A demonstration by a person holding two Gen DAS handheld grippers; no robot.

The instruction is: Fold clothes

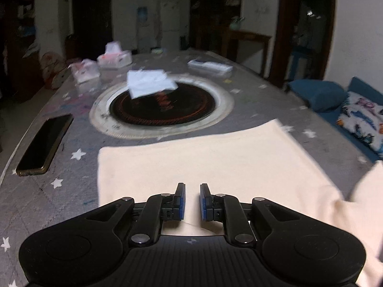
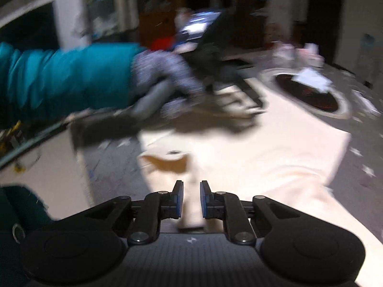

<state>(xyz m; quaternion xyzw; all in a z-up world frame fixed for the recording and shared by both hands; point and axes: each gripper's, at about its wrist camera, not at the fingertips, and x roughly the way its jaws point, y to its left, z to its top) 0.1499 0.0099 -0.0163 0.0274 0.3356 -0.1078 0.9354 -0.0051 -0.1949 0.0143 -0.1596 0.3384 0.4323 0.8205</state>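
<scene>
A cream garment (image 1: 215,157) lies flat on the grey star-patterned table (image 1: 59,203). It also shows in the right wrist view (image 2: 251,157), blurred, with a brown neck label (image 2: 167,163). My left gripper (image 1: 192,201) hovers over the garment's near edge, jaws a little apart and holding nothing. My right gripper (image 2: 192,199) has its jaws a little apart, with a strip of cream cloth (image 2: 191,210) between them; I cannot tell if it is pinched. The left gripper (image 2: 229,95) and the person's teal-sleeved arm (image 2: 59,76) show blurred over the garment's far side.
A black phone (image 1: 45,141) lies at the table's left. A round black hotplate (image 1: 162,102) is set in the middle, with white paper (image 1: 150,82) on it. Tissue packs (image 1: 115,57) stand behind. A blue sofa with cushions (image 1: 347,105) is at the right.
</scene>
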